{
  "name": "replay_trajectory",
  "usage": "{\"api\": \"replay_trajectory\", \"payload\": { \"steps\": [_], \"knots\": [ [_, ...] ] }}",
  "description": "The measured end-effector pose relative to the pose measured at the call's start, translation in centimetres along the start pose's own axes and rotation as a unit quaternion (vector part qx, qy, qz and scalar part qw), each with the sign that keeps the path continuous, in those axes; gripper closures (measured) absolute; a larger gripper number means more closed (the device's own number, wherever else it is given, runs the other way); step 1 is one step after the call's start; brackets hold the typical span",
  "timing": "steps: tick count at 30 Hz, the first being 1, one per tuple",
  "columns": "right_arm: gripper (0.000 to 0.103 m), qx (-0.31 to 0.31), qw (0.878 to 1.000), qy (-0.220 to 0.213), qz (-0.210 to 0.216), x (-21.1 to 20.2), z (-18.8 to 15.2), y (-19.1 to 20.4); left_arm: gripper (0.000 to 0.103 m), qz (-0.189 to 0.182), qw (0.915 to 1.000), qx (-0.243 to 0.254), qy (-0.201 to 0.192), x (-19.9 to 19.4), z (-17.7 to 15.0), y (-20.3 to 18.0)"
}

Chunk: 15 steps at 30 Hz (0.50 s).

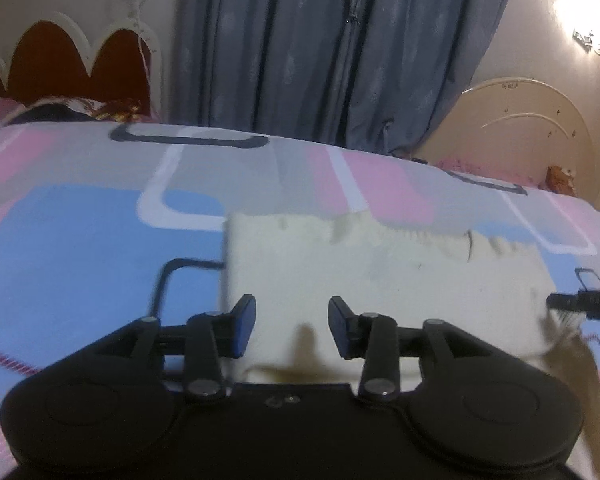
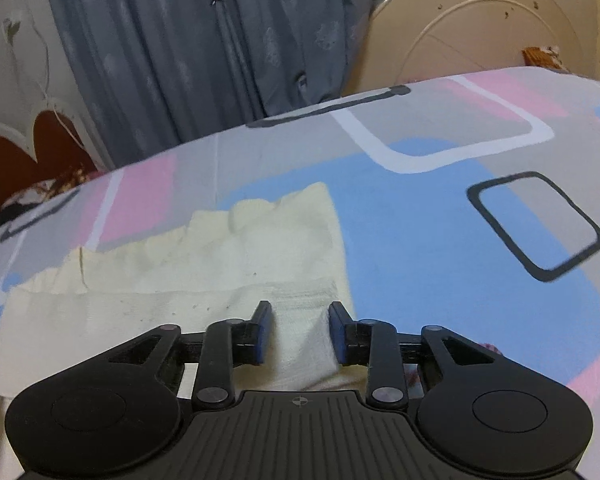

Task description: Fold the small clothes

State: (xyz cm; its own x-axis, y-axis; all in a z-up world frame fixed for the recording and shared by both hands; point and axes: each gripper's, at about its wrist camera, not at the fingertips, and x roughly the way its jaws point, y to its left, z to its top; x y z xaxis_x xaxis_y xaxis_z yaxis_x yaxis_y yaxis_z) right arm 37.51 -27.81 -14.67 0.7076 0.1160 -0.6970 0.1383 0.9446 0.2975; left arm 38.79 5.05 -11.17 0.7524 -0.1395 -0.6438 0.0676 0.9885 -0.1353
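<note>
Black left gripper (image 1: 292,328), right gripper (image 2: 299,332); blue pads, silver pivots.

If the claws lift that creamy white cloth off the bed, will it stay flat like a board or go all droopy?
Probably droopy. The cream cloth already lies in soft folded layers with a wavy far edge, so it looks floppy. It seems thin and likely light. Its fuzzy surface should grip, not slip, between the open right claw fingers.

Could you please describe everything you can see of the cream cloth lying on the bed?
The cream cloth is a soft, towel-like knit, pale yellow-white, lying flat on the patterned bedsheet. Its far edge is gathered and wavy; a nearer layer lies folded over it with a straight edge. The left gripper and right gripper both stand open above its near edge, a raised fold between the right one's fingers.
</note>
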Motion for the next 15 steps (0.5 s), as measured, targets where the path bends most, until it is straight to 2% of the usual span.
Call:
{"api": "replay_trajectory", "payload": {
  "steps": [2, 3, 4, 6, 8, 9, 12, 15],
  "knots": [
    [0.083, -0.016, 1.000, -0.005, -0.002, 0.1, 0.1, 0.5, 0.064, -0.005, 0.9998, -0.004, 0.019, 2.1, 0.4, -0.1],
    [0.093, -0.026, 1.000, -0.009, -0.003, 0.1, 0.2, 0.7, 0.066, -0.005, 0.9996, -0.007, 0.026, 2.9, 0.5, -0.1],
    [0.094, -0.033, 0.999, -0.011, -0.003, 0.1, 0.3, 0.8, 0.066, -0.001, 0.9995, -0.012, 0.029, 3.7, 0.6, 0.0],
    [0.095, -0.055, 0.998, -0.014, -0.019, 0.6, 0.4, 0.8, 0.066, 0.004, 0.9995, -0.014, 0.027, 4.6, 1.0, 0.2],
    [0.095, -0.082, 0.995, -0.006, -0.058, 1.6, 0.2, 0.5, 0.066, 0.010, 0.9995, -0.008, 0.027, 5.2, 1.2, 0.2],
    [0.095, -0.079, 0.995, -0.001, -0.055, 1.9, 0.1, 0.2, 0.066, 0.015, 0.9995, -0.008, 0.028, 5.5, 1.3, 0.3],
    [0.095, -0.053, 0.997, -0.024, -0.047, 0.8, 0.4, -0.4, 0.066, 0.023, 0.9993, -0.008, 0.029, 5.9, 1.6, 0.4],
    [0.088, -0.052, 0.997, -0.041, -0.026, 0.0, 1.0, 0.4, 0.065, 0.033, 0.9990, -0.002, 0.031, 6.3, 1.8, 0.2]
  ]
}}
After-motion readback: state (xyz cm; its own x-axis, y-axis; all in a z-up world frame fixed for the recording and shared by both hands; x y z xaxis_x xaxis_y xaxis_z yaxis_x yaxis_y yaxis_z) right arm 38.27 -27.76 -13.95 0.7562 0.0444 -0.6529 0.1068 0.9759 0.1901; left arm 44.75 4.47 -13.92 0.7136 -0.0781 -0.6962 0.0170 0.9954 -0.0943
